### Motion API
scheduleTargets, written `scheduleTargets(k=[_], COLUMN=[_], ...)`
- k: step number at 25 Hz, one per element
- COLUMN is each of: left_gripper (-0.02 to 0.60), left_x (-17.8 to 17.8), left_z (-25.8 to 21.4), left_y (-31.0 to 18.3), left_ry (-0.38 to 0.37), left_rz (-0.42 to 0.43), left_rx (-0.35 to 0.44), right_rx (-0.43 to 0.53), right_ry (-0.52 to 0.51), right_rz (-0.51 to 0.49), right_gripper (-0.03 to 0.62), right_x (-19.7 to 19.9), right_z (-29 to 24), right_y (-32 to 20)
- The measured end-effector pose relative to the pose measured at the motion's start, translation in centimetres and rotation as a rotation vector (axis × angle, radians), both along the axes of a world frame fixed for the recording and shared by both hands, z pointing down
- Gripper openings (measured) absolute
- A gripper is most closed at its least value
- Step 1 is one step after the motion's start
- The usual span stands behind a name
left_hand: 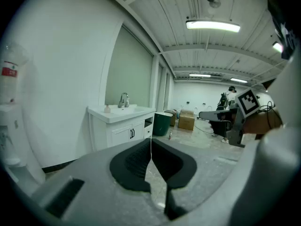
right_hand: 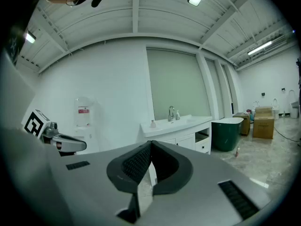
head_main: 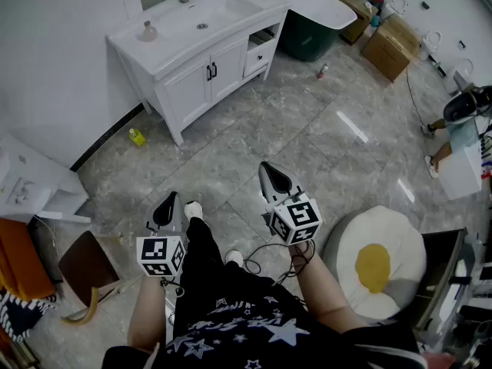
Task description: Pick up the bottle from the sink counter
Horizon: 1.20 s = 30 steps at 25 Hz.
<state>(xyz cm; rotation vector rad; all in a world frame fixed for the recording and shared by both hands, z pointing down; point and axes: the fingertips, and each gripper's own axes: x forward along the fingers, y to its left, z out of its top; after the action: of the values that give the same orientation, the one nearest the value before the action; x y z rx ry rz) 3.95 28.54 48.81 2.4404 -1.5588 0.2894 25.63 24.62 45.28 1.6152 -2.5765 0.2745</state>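
Observation:
A small pale pink bottle [head_main: 147,31] stands on the left end of the white sink counter [head_main: 177,48], far across the floor from both grippers. The left gripper view shows the bottle [left_hand: 107,108] beside the faucet [left_hand: 123,99]; in the right gripper view the bottle [right_hand: 153,124] is small and distant. My left gripper [head_main: 170,200] is held low near the person's legs, jaws shut and empty. My right gripper [head_main: 267,169] points toward the vanity, jaws also shut with nothing between them. The jaw tips of the left gripper [left_hand: 151,143] and of the right gripper [right_hand: 151,148] meet.
Grey tiled floor lies between me and the vanity. A yellow bottle [head_main: 137,137] lies on the floor by the wall. A green tub [head_main: 306,37] and cardboard boxes [head_main: 390,44] stand to the counter's right. An egg-shaped cushion [head_main: 380,264] sits at my right, a brown stool [head_main: 87,263] at my left.

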Motion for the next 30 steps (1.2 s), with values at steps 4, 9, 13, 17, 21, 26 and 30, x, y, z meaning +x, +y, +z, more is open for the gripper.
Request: scheduleTargets(k=[4,9,13,17,21,26,30], left_gripper=[0.021,0.021,0.021,0.021,0.021,0.021,0.021], left_x=[0.6,0.5,-0.1,-0.8,-1.8,-4.1,-6.4], left_z=[0.0,-0.2,-0.9,-1.8,-2.2,-1.8,-1.0], left_y=[1.2,1.3,0.2,-1.9,-5.1,-11.3,-17.3], left_ry=[0.003,0.003,-0.001,0.003,0.003,0.017,0.016], left_rz=[0.0,-0.008,-0.018,-0.022,-0.024,-0.029,-0.026], left_rx=[-0.003,-0.002,0.016,0.039,0.057,0.06,0.03], right_rx=[-0.016,-0.025,-0.002,0.035,0.029,0.008,-0.032], right_ry=[-0.002,-0.006,-0.018,-0.037,-0.045,-0.065,-0.069], right_rz=[0.005,0.001,-0.006,-0.041,-0.059,-0.09,-0.089], right_gripper=[0.002,0.002,0.002,0.002,0.003,0.142,0.252], right_x=[0.4,0.1,-0.3,-1.3,-2.5,-5.0,-7.2], right_z=[0.5,0.8,-0.1,-1.5,-1.7,-1.3,-0.9], right_y=[1.0,0.8,-0.5,-2.3,-5.4,-11.6,-18.1])
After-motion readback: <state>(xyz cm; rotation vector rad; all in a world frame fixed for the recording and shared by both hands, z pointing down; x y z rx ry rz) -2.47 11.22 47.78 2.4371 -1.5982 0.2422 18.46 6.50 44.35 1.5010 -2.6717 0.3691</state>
